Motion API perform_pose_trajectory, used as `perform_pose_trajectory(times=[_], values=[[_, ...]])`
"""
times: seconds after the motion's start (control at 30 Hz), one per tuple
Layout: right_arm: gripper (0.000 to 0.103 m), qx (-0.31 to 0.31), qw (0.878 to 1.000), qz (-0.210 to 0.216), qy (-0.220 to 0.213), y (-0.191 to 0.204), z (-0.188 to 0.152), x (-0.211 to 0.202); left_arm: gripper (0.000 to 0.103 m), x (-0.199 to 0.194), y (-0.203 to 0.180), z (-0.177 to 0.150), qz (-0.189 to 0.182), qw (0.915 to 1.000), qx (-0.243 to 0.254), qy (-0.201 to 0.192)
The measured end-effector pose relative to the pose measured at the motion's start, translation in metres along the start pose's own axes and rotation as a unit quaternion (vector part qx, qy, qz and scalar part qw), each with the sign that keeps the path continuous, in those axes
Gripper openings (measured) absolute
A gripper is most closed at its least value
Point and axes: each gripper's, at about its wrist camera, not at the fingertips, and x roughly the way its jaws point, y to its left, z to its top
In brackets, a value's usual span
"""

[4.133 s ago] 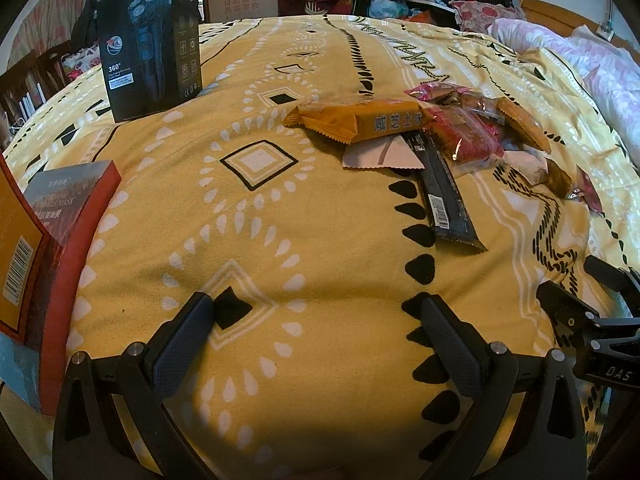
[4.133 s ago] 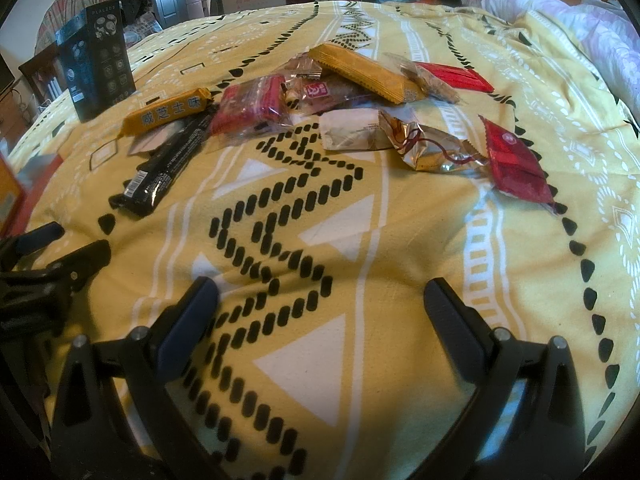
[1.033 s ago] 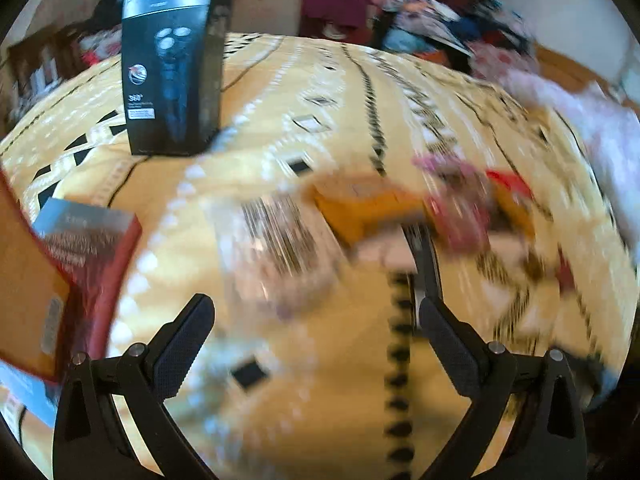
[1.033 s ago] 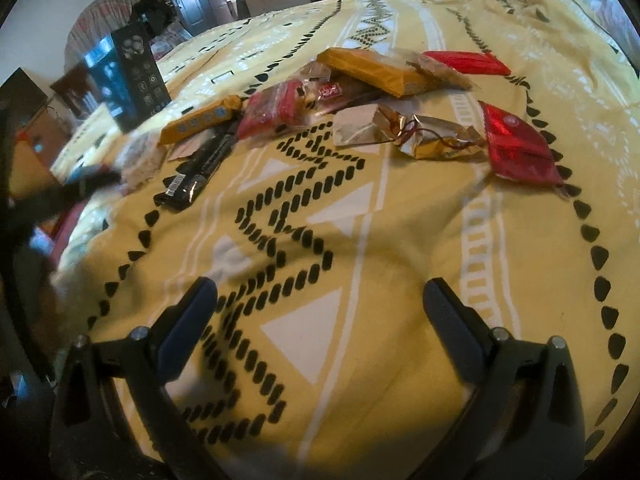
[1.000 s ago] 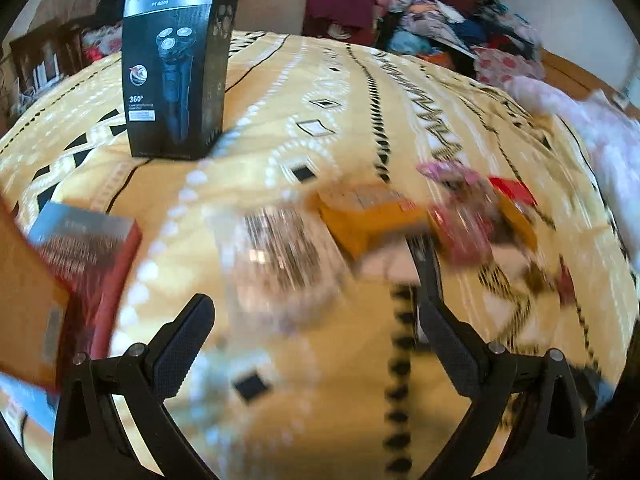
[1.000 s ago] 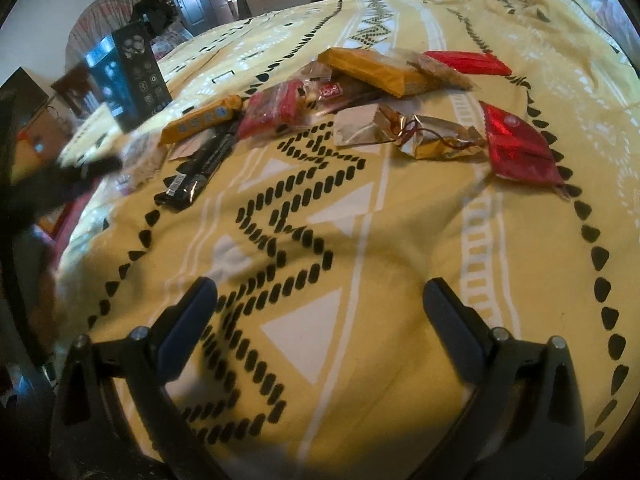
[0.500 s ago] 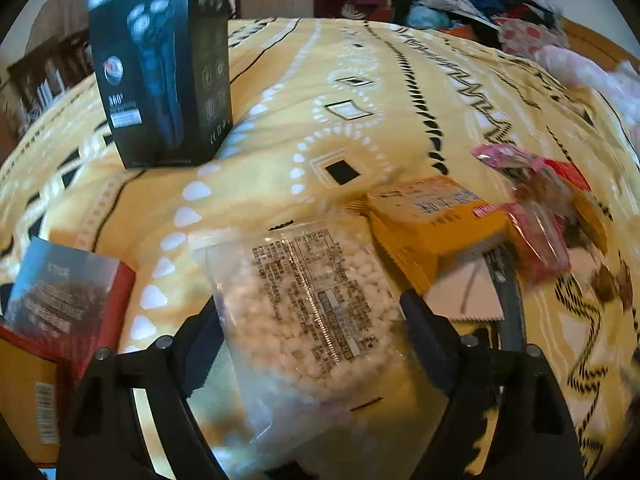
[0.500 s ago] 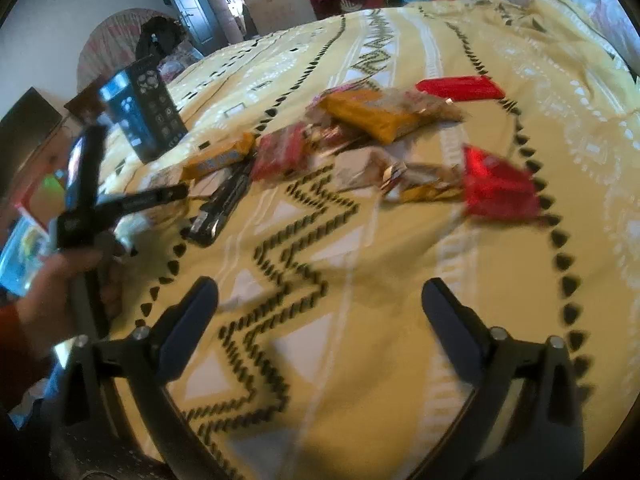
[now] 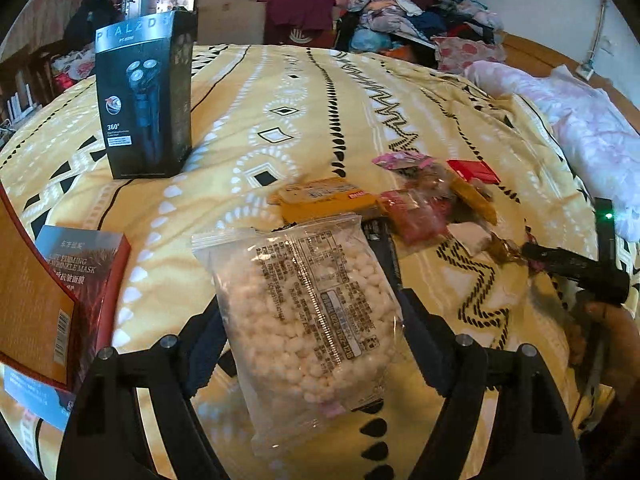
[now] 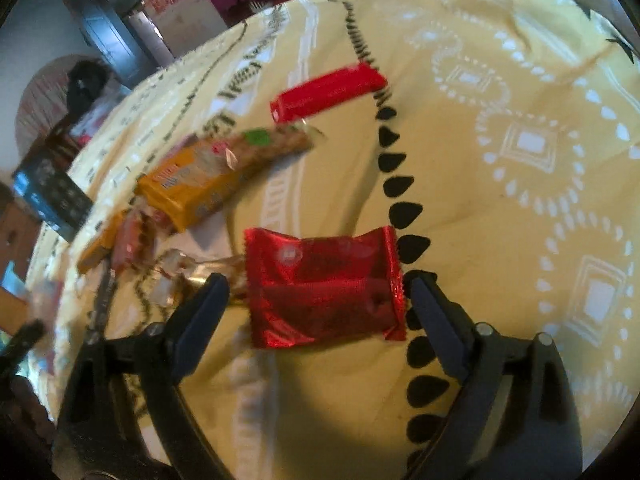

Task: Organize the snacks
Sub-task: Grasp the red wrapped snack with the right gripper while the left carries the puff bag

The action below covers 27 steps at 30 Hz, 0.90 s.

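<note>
Moved: right gripper (image 10: 316, 300) swung over the shiny red foil snack packet (image 10: 322, 286), jaws closing, packet between, pads not yet touching | left gripper (image 9: 310, 320) grips clear bag of white puffed balls (image 9: 310, 316), lifted over yellow patterned bedspread (image 9: 280, 120) | snack pile (image 9: 416, 204) at 1 o'clock of bag

Both cameras sit on the hand-held tools and look forward and down along their jaws at the yellow bed (image 9: 304, 92). The left view takes in the bed from its left side toward the far clothes pile (image 9: 404, 12); the right view hangs closer. Both share the snack pile (image 9: 404, 204) mid-bed and the black box (image 9: 144, 104).
</note>
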Motion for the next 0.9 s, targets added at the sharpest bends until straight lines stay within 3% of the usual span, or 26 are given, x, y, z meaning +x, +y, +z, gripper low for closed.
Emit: perform_pose_trajectory(times=[0.03, 0.1, 0.13, 0.33, 0.43, 0.63, 0.9], values=[[0.076, -0.004, 1.000, -0.003, -0.007, 0.001, -0.001, -0.002, 0.082, -0.001, -0.001, -0.001, -0.002, 1.0000, 0.000, 0.001], [0.073, -0.003, 1.000, 0.005, -0.013, -0.003, 0.000, -0.006, 0.082, -0.003, -0.003, -0.002, -0.004, 1.0000, 0.001, 0.001], [0.065, -0.005, 1.000, 0.004, -0.014, -0.003, -0.001, -0.008, 0.082, -0.004, -0.003, -0.002, -0.005, 1.0000, 0.002, 0.001], [0.052, -0.022, 0.999, 0.001, -0.025, 0.004, -0.004, -0.021, 0.082, -0.015, -0.003, -0.002, -0.012, 0.9999, -0.004, -0.004], [0.051, -0.022, 0.998, 0.008, -0.050, 0.012, -0.007, -0.041, 0.082, -0.026, -0.003, 0.001, -0.011, 0.9998, -0.002, -0.016], [0.051, -0.082, 0.991, 0.007, -0.102, 0.059, -0.016, -0.087, 0.082, -0.051, 0.001, 0.007, -0.007, 0.9992, 0.001, -0.041], [0.051, -0.181, 0.970, 0.041, -0.160, 0.149, -0.006, -0.135, 0.082, -0.121, 0.023, 0.030, 0.014, 0.9935, -0.002, -0.113]])
